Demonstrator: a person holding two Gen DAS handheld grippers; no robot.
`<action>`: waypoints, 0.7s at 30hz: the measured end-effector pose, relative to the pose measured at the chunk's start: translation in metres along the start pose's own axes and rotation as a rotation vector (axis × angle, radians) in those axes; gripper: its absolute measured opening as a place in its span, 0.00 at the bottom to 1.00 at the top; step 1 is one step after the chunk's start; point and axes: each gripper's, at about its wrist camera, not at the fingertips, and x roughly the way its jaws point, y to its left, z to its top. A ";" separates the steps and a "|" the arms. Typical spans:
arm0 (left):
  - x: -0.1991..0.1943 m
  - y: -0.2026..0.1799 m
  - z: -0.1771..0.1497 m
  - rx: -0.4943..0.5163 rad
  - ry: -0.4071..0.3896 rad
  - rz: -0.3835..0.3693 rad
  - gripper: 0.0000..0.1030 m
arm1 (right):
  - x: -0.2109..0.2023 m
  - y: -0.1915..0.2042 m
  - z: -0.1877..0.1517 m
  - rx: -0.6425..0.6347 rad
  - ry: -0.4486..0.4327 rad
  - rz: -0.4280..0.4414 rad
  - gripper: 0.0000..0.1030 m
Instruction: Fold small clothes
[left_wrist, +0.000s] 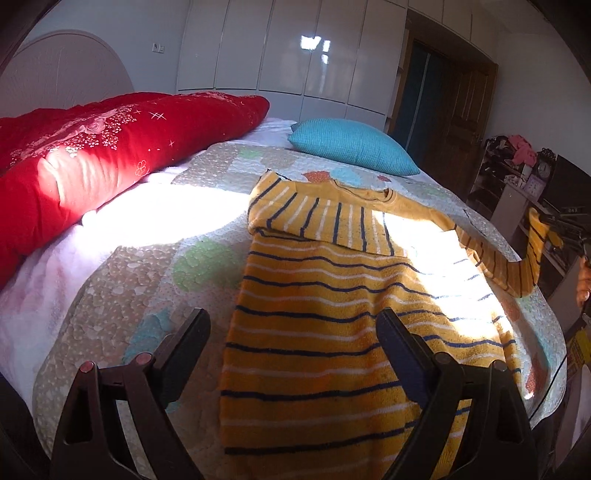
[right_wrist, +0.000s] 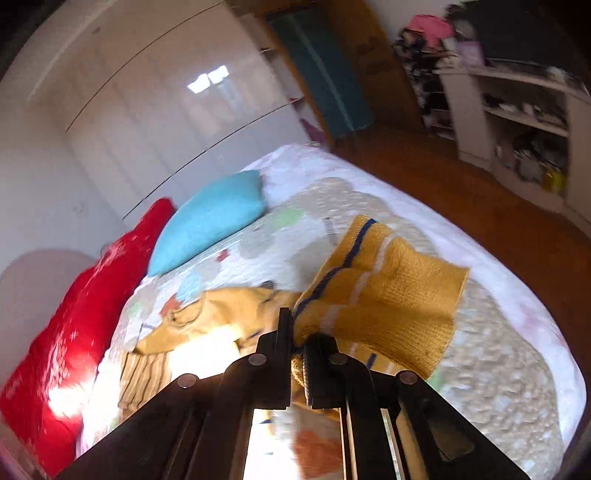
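A small yellow sweater (left_wrist: 332, 332) with navy and white stripes lies on the quilted bedspread (left_wrist: 122, 280). Its left sleeve (left_wrist: 295, 214) is folded across the chest. My left gripper (left_wrist: 293, 321) is open and empty, hovering over the sweater's lower left part. My right gripper (right_wrist: 299, 339) is shut on the right sleeve cuff (right_wrist: 388, 295) and holds it lifted above the bed. In the left wrist view that sleeve (left_wrist: 517, 269) rises off the bed's right edge to the right gripper (left_wrist: 554, 225).
A red quilt (left_wrist: 92, 155) lies along the bed's left side, and a blue pillow (left_wrist: 351, 146) at its head. White wardrobes (left_wrist: 295, 55) stand behind. A shelf unit (right_wrist: 517, 122) and wooden floor (right_wrist: 461, 192) lie beyond the bed's right edge.
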 end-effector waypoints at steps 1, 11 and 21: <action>-0.006 0.005 -0.002 -0.014 -0.003 -0.001 0.88 | 0.015 0.031 -0.004 -0.049 0.027 0.037 0.06; -0.021 0.072 -0.036 -0.148 0.037 0.047 0.88 | 0.167 0.253 -0.119 -0.492 0.341 0.173 0.06; -0.023 0.098 -0.047 -0.245 0.040 0.002 0.88 | 0.209 0.287 -0.173 -0.685 0.421 0.126 0.34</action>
